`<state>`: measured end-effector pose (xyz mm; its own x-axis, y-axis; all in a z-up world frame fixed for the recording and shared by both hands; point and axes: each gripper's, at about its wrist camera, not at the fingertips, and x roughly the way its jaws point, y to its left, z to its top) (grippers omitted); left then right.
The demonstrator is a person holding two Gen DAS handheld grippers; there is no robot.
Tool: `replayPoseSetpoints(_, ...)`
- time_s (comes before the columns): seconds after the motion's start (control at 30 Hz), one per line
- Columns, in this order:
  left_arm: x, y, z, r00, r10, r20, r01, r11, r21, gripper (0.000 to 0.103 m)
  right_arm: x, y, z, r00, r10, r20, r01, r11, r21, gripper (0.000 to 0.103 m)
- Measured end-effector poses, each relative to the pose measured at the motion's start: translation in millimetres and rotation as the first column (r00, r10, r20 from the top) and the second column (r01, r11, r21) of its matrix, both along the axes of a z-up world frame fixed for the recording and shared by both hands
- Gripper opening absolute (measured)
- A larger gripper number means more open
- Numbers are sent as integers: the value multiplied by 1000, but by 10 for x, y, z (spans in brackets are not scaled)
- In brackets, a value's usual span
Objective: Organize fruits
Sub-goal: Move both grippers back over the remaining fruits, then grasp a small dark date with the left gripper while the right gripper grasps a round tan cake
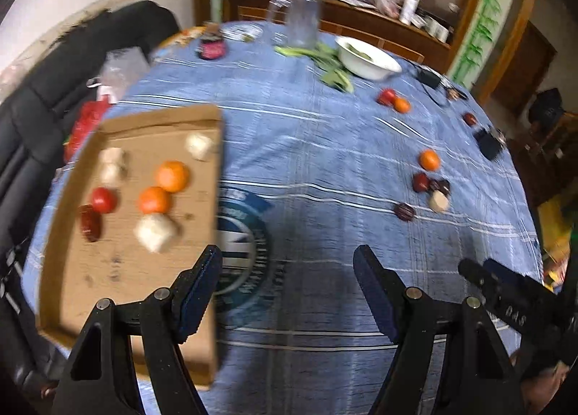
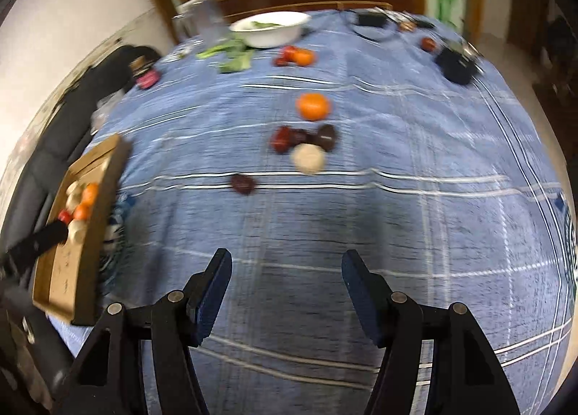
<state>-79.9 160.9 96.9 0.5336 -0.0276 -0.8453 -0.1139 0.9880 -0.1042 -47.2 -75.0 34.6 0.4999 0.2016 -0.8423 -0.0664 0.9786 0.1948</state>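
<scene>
Ahead and to the left of the left gripper [image 1: 287, 263], whose dark-padded fingers stand wide apart with nothing between them, lies the shallow brown cardboard tray [image 1: 119, 277] on the blue striped tablecloth [image 1: 310, 147]; its near right edge sits just under the left finger. Inside the tray, well forward of the claw, rest two orange tangerines [image 1: 172, 175], a red round fruit [image 1: 103, 199], a dark red fruit [image 1: 90, 223] and several pale cream chunks [image 1: 156, 232]. Straight ahead of the claw the cloth shows a round dark printed emblem [image 1: 244, 245]. Forward and to the right lie loose fruits: a dark maroon one [image 1: 404, 211], a cluster of dark red pieces with a pale chunk [image 1: 439, 201], and a single orange tangerine [image 1: 429, 159]. Farther off stands a white bowl [image 1: 368, 57] beside green leaves [image 1: 325, 57]. The right gripper [image 2: 287, 263] hangs above the cloth with its fingers likewise spread and empty; that cluster [image 2: 305, 146] lies directly ahead of it, the tray [image 2: 77, 230] far to its left.
</scene>
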Motion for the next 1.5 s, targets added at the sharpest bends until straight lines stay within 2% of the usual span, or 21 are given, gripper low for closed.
replayPoseSetpoints(0.17,222,-278,-153,994,-102,-26,101,994,-30,74,140,-162,-18,1000,-15,5,15,1000,1,67)
replayPoseSetpoints(0.33,516,-465,-245,986,-161,-31,159,985,-74,74,362,-200,-11,1000,-17,22,17,1000,23,67)
replayPoseSetpoints(0.5,774,-727,-446,968,-247,-49,243,968,-66,73,576,-123,-37,999,10,48,-10,1000,-1,64)
replayPoseSetpoints(0.6,841,-862,-517,951,-304,-45,301,951,-65,62,694,-105,-79,999,22,46,-22,1000,-4,60)
replayPoseSetpoints(0.7,910,-977,-596,932,-359,-46,357,932,-57,51,814,-98,-142,999,34,34,-34,999,-6,51)
replayPoseSetpoints(0.87,1037,-1049,-676,914,-405,-37,401,912,-85,51,957,-77,-211,998,53,16,-53,998,26,49)
replayPoseSetpoints(1.07,1149,-1142,-749,905,-423,-44,419,904,-83,50,1023,5,-282,996,89,-4,-89,996,20,48)
replayPoseSetpoints(1.13,1146,-1163,-753,908,-416,-51,414,909,-52,37,1033,7,-311,996,90,-8,-90,996,16,41)
replayPoseSetpoints(1.2,1144,-1141,-750,912,-406,-54,405,914,-33,26,1044,5,-306,996,91,-5,-91,996,16,40)
replayPoseSetpoints(1.3,1154,-1025,-743,923,-381,-58,375,922,-94,26,1055,24,-297,995,101,-15,-100,994,33,31)
replayPoseSetpoints(1.5,1053,-829,-707,944,-325,-60,317,942,-111,26,980,33,-244,995,101,-15,-100,993,57,31)
